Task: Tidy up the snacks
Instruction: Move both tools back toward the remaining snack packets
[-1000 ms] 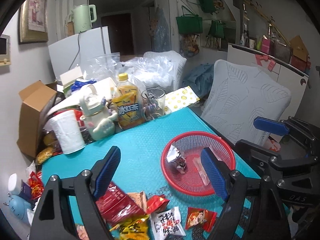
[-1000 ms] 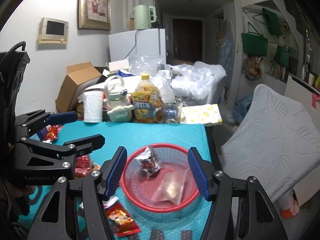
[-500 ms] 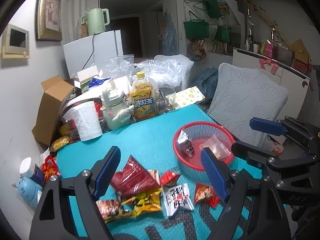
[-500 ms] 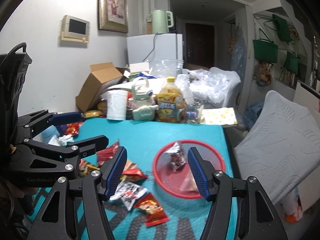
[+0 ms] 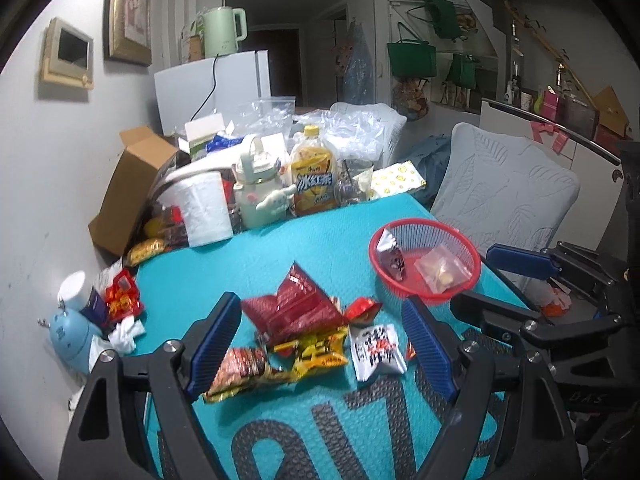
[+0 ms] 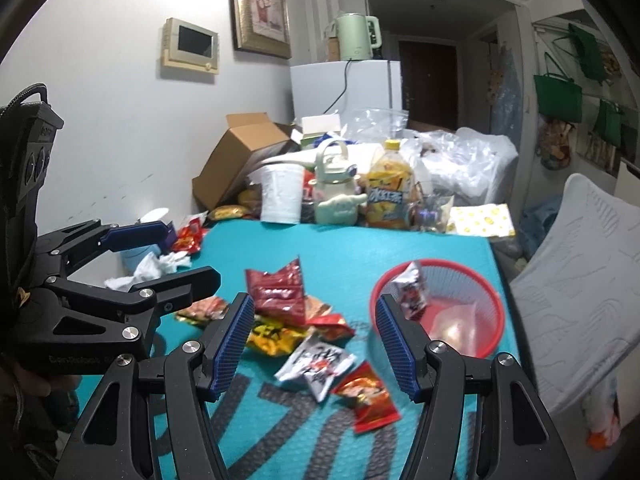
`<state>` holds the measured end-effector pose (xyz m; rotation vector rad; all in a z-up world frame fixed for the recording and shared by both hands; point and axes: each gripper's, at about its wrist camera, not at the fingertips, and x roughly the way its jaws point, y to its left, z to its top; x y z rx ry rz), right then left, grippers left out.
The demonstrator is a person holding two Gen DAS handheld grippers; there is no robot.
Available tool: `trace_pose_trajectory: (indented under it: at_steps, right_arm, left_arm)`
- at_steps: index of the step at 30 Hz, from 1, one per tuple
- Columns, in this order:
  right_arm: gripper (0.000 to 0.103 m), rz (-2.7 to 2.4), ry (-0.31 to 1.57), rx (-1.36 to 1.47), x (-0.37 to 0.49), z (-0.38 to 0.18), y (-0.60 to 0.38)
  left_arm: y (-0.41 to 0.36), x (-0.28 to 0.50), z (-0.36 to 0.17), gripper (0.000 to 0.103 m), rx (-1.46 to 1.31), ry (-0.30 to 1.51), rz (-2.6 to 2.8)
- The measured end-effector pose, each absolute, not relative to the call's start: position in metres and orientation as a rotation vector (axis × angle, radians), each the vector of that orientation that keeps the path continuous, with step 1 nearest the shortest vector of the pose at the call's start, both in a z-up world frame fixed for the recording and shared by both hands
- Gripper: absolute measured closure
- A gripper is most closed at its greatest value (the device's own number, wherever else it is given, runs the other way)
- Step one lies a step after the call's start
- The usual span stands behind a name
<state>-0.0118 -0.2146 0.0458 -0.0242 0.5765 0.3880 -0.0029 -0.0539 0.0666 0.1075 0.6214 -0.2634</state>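
Note:
A red mesh basket (image 5: pixel 460 240) (image 6: pixel 484 276) sits at the right edge of the teal table mat and holds a small dark-and-white packet (image 5: pixel 394 258) (image 6: pixel 412 292) and a clear bag (image 5: pixel 440 272). A heap of snack packets lies left of it: a dark red bag (image 5: pixel 292 308) (image 6: pixel 276 288), a yellow one (image 5: pixel 316 350) (image 6: pixel 272 336), a white one (image 5: pixel 376 350) (image 6: pixel 318 364), a small red one (image 6: pixel 368 396). My left gripper (image 5: pixel 322 350) hovers open over the heap, nothing between its jaws. My right gripper (image 6: pixel 316 340) is open too, empty, between heap and basket.
Along the table's far side stand a paper roll (image 5: pixel 204 208), a cream kettle-shaped bottle (image 5: pixel 258 192), a yellow drink bottle (image 5: pixel 314 178) and a glass (image 5: pixel 356 180). A cardboard box (image 5: pixel 128 192) leans at the wall. A grey chair (image 5: pixel 504 192) stands right of the table.
Both grippers have drawn back from the basket toward the near side of the table; the snack heap now lies in front of them. Their jaw openings look unchanged.

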Motion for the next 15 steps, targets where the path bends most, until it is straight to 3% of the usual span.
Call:
trace_pose_trajectory:
  at_steps: [15]
  right_arm:
    - [0.040, 0.418, 0.692, -0.014, -0.014, -0.001, -0.207]
  left_arm:
    - [-0.044, -0.007, 0.015, 0.021, 0.055, 0.746, -0.255]
